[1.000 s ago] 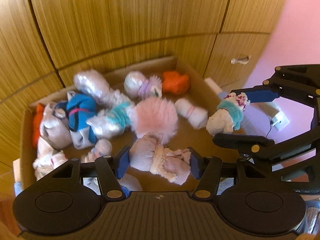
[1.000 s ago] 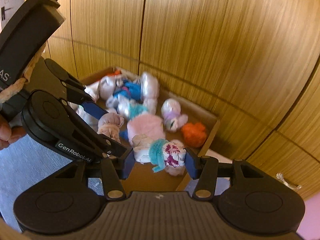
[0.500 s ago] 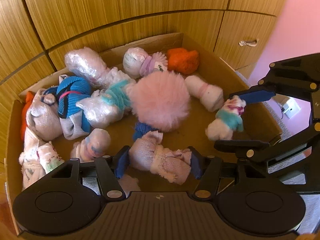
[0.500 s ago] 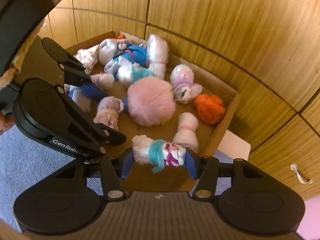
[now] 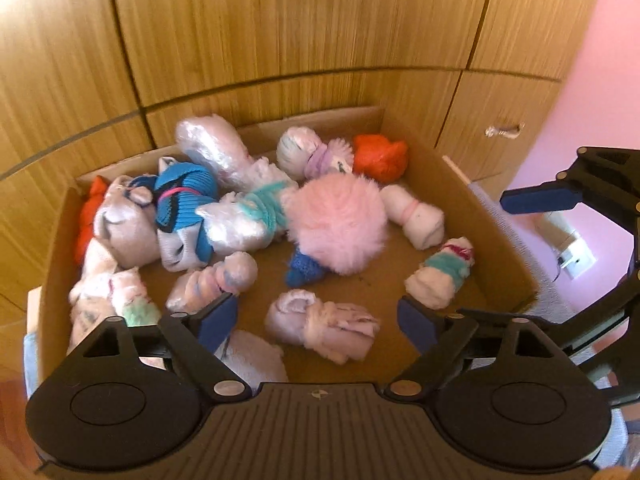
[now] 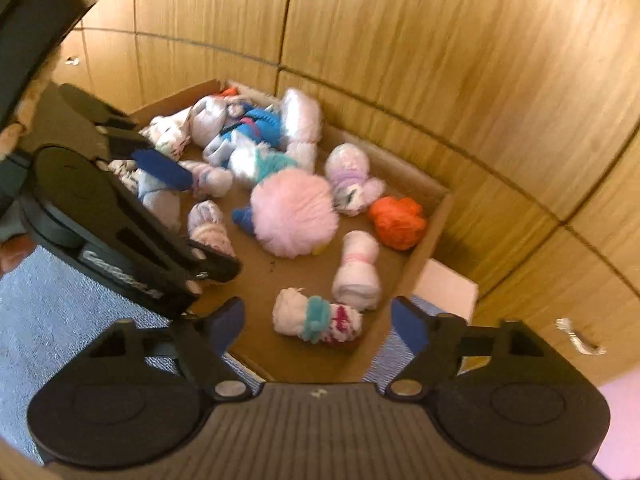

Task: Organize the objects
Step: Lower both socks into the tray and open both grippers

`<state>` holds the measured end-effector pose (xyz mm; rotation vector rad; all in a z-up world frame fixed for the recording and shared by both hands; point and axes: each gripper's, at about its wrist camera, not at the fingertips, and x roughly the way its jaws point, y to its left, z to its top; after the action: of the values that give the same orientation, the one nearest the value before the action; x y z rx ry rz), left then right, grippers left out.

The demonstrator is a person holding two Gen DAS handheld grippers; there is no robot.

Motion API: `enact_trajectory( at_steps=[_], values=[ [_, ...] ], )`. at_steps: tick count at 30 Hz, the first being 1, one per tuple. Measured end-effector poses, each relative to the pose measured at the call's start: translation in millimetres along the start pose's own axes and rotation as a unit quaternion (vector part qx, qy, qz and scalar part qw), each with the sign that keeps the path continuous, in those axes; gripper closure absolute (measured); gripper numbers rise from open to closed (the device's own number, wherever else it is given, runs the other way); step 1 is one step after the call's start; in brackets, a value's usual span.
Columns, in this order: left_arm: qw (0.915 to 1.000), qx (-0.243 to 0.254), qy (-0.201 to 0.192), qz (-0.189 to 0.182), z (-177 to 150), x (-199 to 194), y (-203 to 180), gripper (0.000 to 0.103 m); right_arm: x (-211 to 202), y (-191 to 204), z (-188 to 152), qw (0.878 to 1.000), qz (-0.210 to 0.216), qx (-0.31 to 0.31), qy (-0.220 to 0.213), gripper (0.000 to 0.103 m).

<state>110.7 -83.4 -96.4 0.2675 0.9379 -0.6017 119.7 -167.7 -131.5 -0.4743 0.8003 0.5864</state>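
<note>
A cardboard box (image 5: 496, 216) (image 6: 430, 224) holds several rolled sock bundles. A pale pink bundle (image 5: 324, 330) lies on the box floor just beyond my open left gripper (image 5: 316, 324). A white bundle with a teal band (image 6: 318, 320) (image 5: 440, 276) lies on the box floor just beyond my open right gripper (image 6: 318, 322). Both grippers are empty and hover over the box's near side. A fluffy pink ball (image 5: 340, 224) (image 6: 294, 212) sits mid-box. The right gripper's blue finger (image 5: 540, 200) shows in the left wrist view.
Wooden wardrobe doors (image 5: 280, 40) stand right behind the box, with a metal handle (image 5: 504, 130). A pink wall (image 5: 600, 100) is at the right. Grey-blue carpet (image 6: 60, 320) lies under the box. A white flap (image 6: 446, 290) sits by the box's right corner.
Both grippers opened and let their sock bundles drop onto the box floor. Both grippers have pulled back a little from the box.
</note>
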Motion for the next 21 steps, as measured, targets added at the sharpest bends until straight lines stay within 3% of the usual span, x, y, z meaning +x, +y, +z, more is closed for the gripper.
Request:
enact_trajectory(
  at_steps=[2, 12, 16, 18, 21],
  values=[
    [0.9999, -0.007, -0.010, 0.000, -4, -13, 0, 0.001, -12, 1, -2, 1.000, -0.003, 0.010, -0.007, 0.020],
    [0.9957, -0.028, -0.085, 0.026, -26, -82, -7, 0.001, -45, 38, -3, 0.998, -0.017, 0.046, -0.031, 0.011],
    [0.9889, -0.055, -0.131, 0.043, -33, -113, 1, 0.001, -47, 55, -2, 0.997, -0.014, 0.062, -0.046, 0.010],
    [0.9831, -0.076, -0.164, 0.033, -38, -129, 10, 0.001, -49, 63, -1, 0.996, -0.004, 0.072, -0.054, 0.010],
    [0.9777, -0.099, -0.182, 0.035, -38, -145, 21, 0.000, -53, 77, 3, 0.996, 0.007, 0.067, -0.062, 0.010]
  ],
)
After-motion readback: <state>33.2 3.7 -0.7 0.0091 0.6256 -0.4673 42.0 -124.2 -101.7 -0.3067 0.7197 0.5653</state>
